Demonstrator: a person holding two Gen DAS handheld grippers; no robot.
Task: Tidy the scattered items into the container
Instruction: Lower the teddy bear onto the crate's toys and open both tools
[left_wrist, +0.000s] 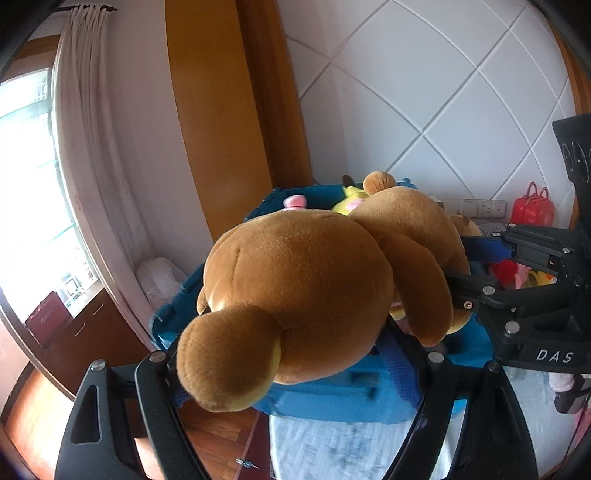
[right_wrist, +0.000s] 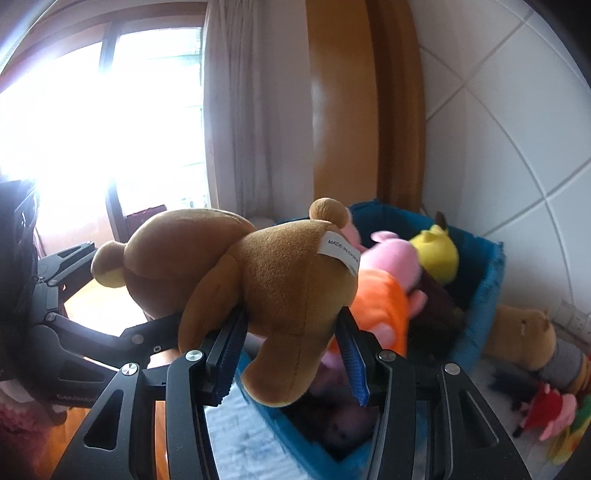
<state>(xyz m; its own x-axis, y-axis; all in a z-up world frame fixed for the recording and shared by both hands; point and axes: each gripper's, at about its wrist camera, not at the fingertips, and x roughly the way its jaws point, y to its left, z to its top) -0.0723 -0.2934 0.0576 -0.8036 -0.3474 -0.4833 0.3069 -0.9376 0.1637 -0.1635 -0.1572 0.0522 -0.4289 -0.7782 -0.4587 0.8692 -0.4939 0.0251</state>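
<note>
We hold the brown teddy bear (right_wrist: 258, 280) in our right gripper (right_wrist: 291, 354), whose ribbed blue pads (right_wrist: 231, 354) clamp its lower body, a "MADE IN CHINA" tag (right_wrist: 341, 254) showing. Our left gripper (right_wrist: 162, 332), at 9 o'clock, grips the bear near its head. Beyond, toward 2 o'clock, the blue bin (right_wrist: 487, 280) holds a pink plush (right_wrist: 395, 258), a yellow plush (right_wrist: 437, 254) and orange fabric (right_wrist: 380, 310). At 4 o'clock, a tan plush (right_wrist: 524, 339) lies outside the bin.

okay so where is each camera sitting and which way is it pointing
Left wrist: on the left gripper, looking along its fingers at the teddy bear head over the blue bin; right gripper enters from the right.
Right wrist: on the right gripper, clamping the bear's body; left gripper enters from the left.
Shared: bear, bin, both grippers.
</note>
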